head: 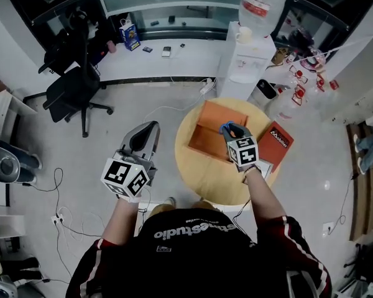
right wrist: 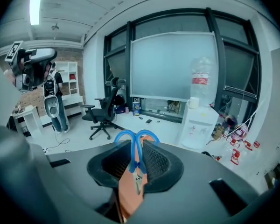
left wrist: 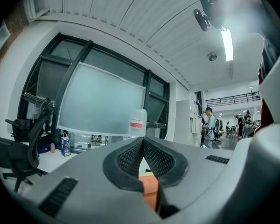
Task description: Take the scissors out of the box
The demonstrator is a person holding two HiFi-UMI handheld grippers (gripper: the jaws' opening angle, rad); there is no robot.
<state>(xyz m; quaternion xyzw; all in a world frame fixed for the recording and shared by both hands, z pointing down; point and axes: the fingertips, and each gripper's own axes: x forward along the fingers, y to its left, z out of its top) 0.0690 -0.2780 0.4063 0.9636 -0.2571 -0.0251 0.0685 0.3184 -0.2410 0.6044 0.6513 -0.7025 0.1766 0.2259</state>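
On my right gripper [head: 230, 130] the fingers pinch the blue-handled scissors [right wrist: 133, 157] above the orange box [head: 204, 143]; left gripper [left wrist: 143, 143] fingers pressed together, empty.

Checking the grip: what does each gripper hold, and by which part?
Right gripper holds the scissors by the blue handles, just below the loops; left gripper holds nothing.

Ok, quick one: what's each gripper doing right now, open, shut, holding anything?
Left gripper: shut, nothing between its jaws.
Right gripper: shut on the scissors, gripped at the blue-handled end.
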